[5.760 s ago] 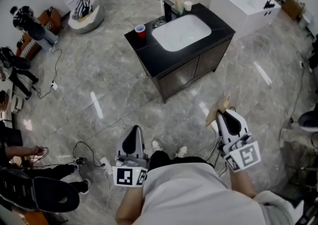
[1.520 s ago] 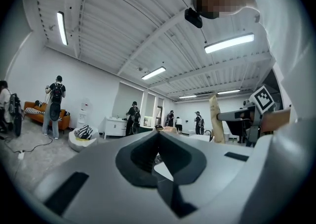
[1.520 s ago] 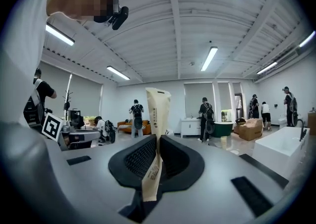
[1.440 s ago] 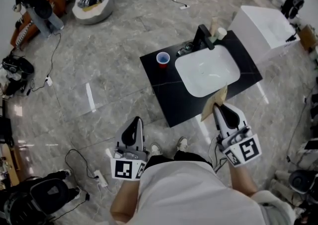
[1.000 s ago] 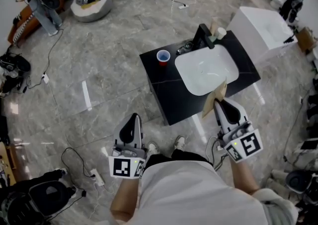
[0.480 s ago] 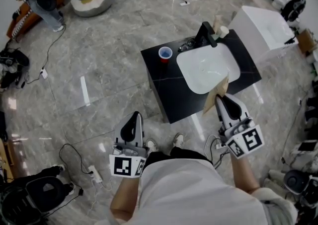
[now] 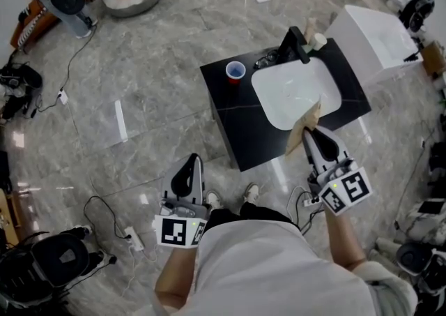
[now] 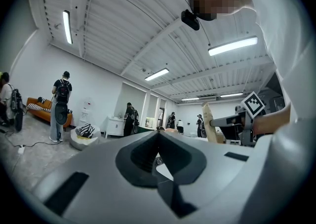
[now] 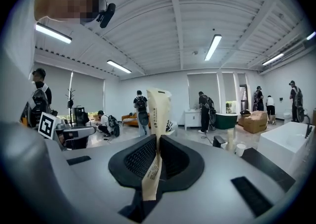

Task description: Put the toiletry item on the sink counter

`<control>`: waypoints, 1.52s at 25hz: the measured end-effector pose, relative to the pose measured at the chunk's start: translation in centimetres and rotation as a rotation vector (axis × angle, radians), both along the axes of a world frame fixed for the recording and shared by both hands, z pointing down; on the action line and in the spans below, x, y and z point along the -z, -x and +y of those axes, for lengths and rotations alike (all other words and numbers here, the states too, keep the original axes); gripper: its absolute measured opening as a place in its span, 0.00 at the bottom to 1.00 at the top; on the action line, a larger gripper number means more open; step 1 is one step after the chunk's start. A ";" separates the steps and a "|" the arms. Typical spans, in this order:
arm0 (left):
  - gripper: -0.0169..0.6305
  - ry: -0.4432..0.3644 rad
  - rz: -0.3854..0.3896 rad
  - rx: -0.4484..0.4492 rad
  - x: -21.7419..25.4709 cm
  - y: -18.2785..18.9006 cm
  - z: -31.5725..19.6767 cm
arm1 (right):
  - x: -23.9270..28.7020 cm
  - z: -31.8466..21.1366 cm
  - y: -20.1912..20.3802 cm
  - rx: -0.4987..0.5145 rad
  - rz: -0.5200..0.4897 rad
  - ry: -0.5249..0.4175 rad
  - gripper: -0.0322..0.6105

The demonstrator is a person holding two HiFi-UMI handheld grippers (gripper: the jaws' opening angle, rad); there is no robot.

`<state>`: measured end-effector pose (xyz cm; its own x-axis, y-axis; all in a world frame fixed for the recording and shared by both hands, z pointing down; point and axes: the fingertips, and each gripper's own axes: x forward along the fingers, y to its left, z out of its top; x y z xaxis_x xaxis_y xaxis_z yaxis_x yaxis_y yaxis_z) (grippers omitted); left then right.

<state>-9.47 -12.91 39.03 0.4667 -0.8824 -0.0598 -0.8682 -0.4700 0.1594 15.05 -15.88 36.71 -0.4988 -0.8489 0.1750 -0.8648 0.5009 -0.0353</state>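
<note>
Right gripper (image 7: 308,133) is clamping its jaws on the toiletry tube (image 9: 159,112); lower it gently onto bare counter (image 7: 233,123), frame centre. Left gripper (image 7: 193,161): jaws together, seemingly empty.

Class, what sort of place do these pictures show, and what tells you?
Probably a big open studio staged as a bathroom: a freestanding sink counter on marble-look floor, a white tub beside it, loose cables around.

A red cup (image 7: 235,70) stands left of the black faucet (image 7: 298,45).
</note>
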 end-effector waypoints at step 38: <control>0.03 0.059 -0.011 0.036 -1.7 1.8 2.0 | -15.3 -9.1 3.6 0.116 0.165 0.291 0.13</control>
<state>-11.28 -10.93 40.74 0.4354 -0.9003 -0.0022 -0.8860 -0.4289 0.1764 11.46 -25.02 51.98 -0.5342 -0.6906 0.4875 -0.8084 0.5860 -0.0557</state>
